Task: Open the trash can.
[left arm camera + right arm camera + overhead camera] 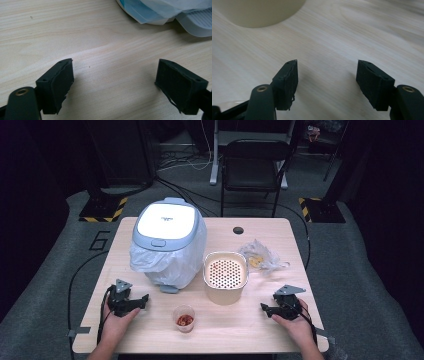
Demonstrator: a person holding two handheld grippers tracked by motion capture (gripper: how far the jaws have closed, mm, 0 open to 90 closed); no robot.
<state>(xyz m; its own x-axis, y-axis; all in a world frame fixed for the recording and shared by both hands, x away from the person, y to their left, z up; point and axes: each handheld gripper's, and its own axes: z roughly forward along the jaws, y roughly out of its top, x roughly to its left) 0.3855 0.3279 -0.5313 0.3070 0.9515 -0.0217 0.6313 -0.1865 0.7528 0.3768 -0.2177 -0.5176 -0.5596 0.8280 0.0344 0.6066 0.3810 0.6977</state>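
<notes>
Dark studio walls and a folding chair [254,167] frame a pale wooden table [260,330] at which a person sits holding a two-jaw gripper in each hand. At the near left edge rests the left gripper [145,298], its jaws standing apart over bare wood with nothing between them; the left gripper view shows the pads wide of each other, the trash bin's bag-lined base beyond. At the near right rests the right gripper [264,308], jaws likewise parted and empty, pointing toward the table's middle. Between the two tools, near the front edge, stands a small clear cup [184,318] holding something red. Behind it sits a cream perforated basket [225,276], just beside a white lidded trash bin [169,240]. A crumpled clear plastic bag [262,257] lies right of the basket.
</notes>
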